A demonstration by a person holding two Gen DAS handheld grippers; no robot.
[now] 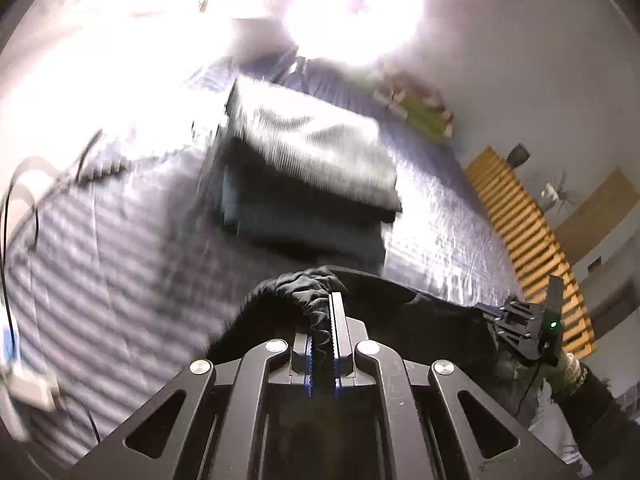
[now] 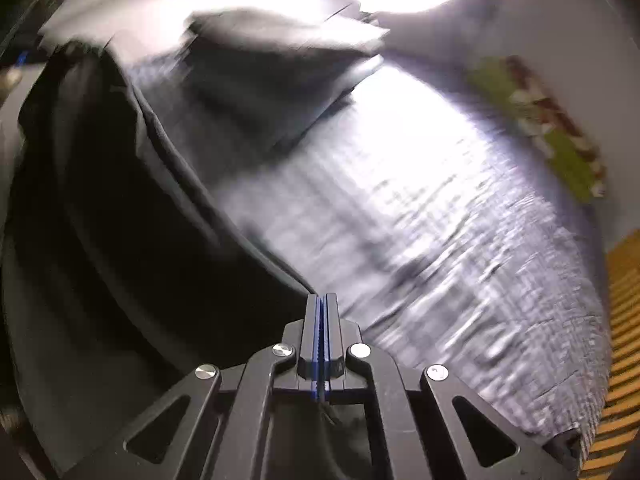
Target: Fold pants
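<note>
Pants [image 1: 304,296], black, hang between the two tools at the bottom of both views, over a bed [image 1: 120,240] with a blue striped cover. The left hand-held gripper [image 1: 325,320] is clamped narrow on the bunched elastic waistband. The right hand-held gripper [image 2: 321,312] is closed tight on a thin edge of the same dark cloth [image 2: 120,220], which drapes away to the left of that frame.

The step in hand looks like lifting and spreading the garment before laying it flat. To do it well, keep both pinches firm, hold the two grips level with each other, and draw them apart until the cloth between them hangs without sag or twist.

A stack of folded clothes [image 1: 304,160] sits on the bed in the middle of the left view, near the pants, so the hanging cloth could brush it. Open cover lies to the right of the stack and at lower left. A cable [image 1: 24,200] curls at the left edge. Yellow slats [image 1: 528,240] mark the bed's right side; stay inside them.
</note>
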